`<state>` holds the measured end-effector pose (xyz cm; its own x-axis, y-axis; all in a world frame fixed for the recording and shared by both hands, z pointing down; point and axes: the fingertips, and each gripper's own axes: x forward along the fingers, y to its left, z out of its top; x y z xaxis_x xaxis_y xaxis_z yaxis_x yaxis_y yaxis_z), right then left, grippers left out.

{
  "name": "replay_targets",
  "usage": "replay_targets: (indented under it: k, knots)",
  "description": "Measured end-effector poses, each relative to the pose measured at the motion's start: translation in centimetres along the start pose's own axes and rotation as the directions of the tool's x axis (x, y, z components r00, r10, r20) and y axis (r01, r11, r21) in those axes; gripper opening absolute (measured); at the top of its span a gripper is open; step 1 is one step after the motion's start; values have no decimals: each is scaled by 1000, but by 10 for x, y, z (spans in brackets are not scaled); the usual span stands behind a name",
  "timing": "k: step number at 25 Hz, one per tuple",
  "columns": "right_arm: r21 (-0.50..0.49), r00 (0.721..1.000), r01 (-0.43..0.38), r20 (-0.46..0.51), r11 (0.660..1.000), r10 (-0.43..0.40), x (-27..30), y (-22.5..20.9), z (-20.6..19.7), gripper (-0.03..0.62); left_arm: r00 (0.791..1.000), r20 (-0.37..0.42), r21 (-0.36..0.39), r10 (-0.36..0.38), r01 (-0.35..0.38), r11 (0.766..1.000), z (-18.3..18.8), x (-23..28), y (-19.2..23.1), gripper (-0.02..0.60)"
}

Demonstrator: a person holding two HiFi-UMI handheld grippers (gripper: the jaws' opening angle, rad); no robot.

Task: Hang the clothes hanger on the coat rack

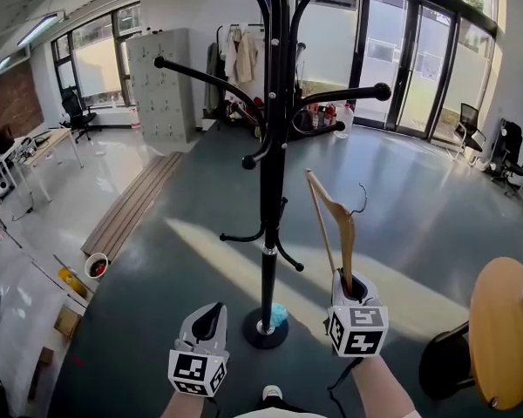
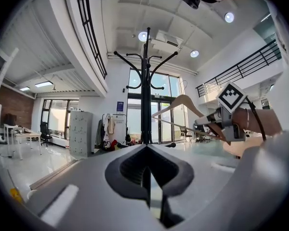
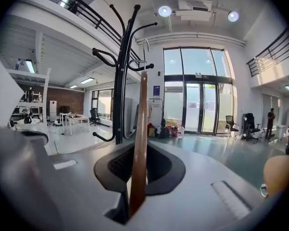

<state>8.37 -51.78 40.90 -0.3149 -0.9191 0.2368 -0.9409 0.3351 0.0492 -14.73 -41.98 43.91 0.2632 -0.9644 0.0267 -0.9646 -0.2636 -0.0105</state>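
A black coat rack (image 1: 274, 146) with curved arms stands on a round base in front of me; it shows too in the left gripper view (image 2: 145, 95) and the right gripper view (image 3: 120, 81). My right gripper (image 1: 352, 287) is shut on one end of a wooden clothes hanger (image 1: 333, 225), which points up to the right of the pole with its wire hook (image 1: 361, 200) clear of the rack's arms. The hanger (image 3: 138, 143) runs up between the jaws in the right gripper view. My left gripper (image 1: 207, 324) is low at the left, shut and holding nothing.
A round wooden table (image 1: 504, 329) stands at the right. Wooden planks (image 1: 132, 204) lie on the floor at the left, with desks and office chairs (image 1: 77, 111) beyond. A grey locker (image 1: 160, 85) and a clothes rail (image 1: 241, 59) stand at the back by glass doors (image 1: 410, 59).
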Motion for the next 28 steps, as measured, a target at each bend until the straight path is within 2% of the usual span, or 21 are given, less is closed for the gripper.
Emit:
replay_targets:
  k: [6, 13, 19, 24, 28]
  knots:
    - [-32, 998, -41, 41, 999, 42, 39, -5, 53, 52, 1000, -22, -8, 19, -19, 1000, -8, 19, 4, 0]
    - [-74, 996, -71, 42, 995, 74, 80, 0, 83, 51, 998, -37, -13, 44, -44, 999, -14, 27, 14, 0]
    - [-104, 996, -93, 4, 990, 94, 115, 7, 79, 52, 996, -60, -23, 71, -73, 997, -27, 29, 22, 0]
    - [-87, 992, -119, -52, 989, 115, 142, 20, 66, 52, 992, -81, -35, 95, -98, 995, -34, 31, 44, 0]
    - [-66, 989, -130, -81, 989, 124, 148, 19, 54, 52, 991, -88, -42, 97, -101, 994, -39, 31, 44, 0]
